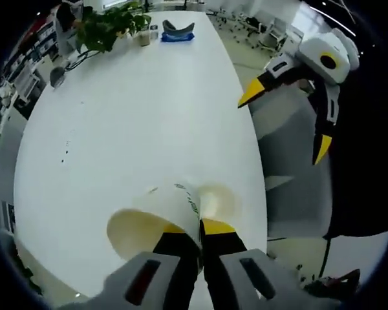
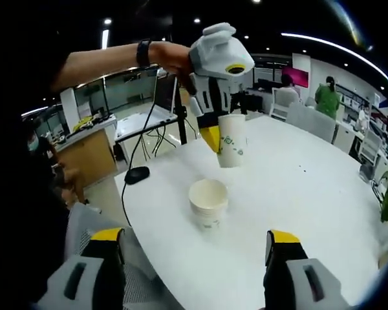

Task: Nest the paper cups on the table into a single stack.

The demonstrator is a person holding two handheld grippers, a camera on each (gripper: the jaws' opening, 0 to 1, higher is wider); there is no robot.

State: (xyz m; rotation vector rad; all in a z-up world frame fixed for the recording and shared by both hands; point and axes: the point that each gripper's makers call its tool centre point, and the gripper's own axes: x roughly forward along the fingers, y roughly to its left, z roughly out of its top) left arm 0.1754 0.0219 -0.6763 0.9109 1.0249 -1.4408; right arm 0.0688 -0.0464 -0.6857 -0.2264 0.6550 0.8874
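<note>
Left hand-held gripper (image 1: 200,237) is clamped on a paper cup (image 1: 156,223), jaws pinching the cup wall at the rim, one jaw inside and one outside. From the right gripper view the same left hand-held gripper (image 2: 215,139) holds that cup (image 2: 231,148) upright in the air, above and slightly behind the cup stack (image 2: 208,201), not touching it. Stack stands upright on the white worktop (image 2: 297,206), mouth open, near the worktop end closest to the camera. Black mouse (image 2: 136,174) with its cable sits near the worktop edge, left of the stack. Right hand-held gripper (image 2: 197,248) is released, jaws spread wide with nothing between them, low and in front of the stack. In the left gripper view, right hand-held gripper (image 1: 286,126) hangs off the worktop's right edge, jaws apart. Far end of the worktop (image 1: 136,123) carries a potted plant (image 1: 107,26) and a blue tray (image 1: 178,32).
</note>
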